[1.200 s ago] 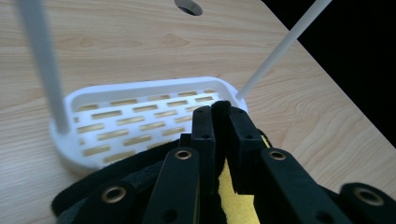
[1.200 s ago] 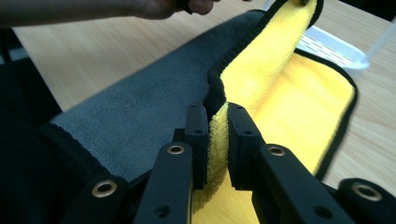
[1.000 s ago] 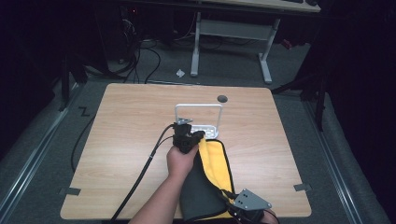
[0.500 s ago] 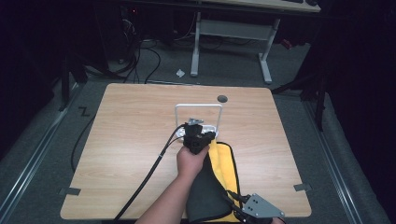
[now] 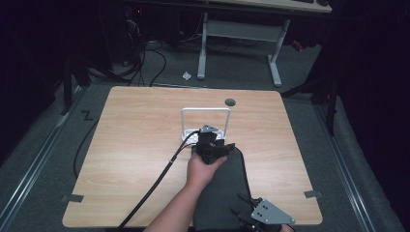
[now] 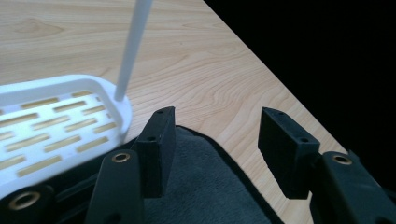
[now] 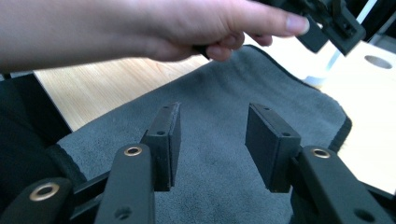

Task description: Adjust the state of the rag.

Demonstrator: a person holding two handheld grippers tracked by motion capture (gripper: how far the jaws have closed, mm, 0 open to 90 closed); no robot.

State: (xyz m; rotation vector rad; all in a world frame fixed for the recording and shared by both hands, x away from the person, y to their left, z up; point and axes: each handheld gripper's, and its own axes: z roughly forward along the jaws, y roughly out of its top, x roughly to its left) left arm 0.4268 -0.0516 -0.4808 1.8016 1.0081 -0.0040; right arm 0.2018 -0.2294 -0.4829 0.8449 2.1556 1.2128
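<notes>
A dark grey cloth (image 5: 223,191) is laid flat on the near half of the worktop (image 5: 135,145), its far edge lying against the base of a white rack (image 5: 205,126) with a tall wire hoop. The step in hand is judged to be the release after the cloth has been spread or folded over: both claws have just been opening, and nothing is pinched between the pads of either one. The left claw (image 5: 218,145) is held over the far edge of the cloth beside the rack, its jaws standing apart; the right claw (image 5: 244,212) is held at the near edge of the cloth, jaws likewise apart. The next move is judged to call for a fresh grip on an edge or corner, with the pads brought low enough to catch the soft pile without dragging the rack. In the left gripper view the slotted base of the rack (image 6: 56,126) and the thin upright rod are seen close, with the cloth edge (image 6: 205,186) passing under the jaws, details too small in the high view. In the right gripper view the nap of the cloth (image 7: 219,116) and the person's left hand (image 7: 154,28) above it are shown, whereas the cloth's whole outline is given by the high view.
</notes>
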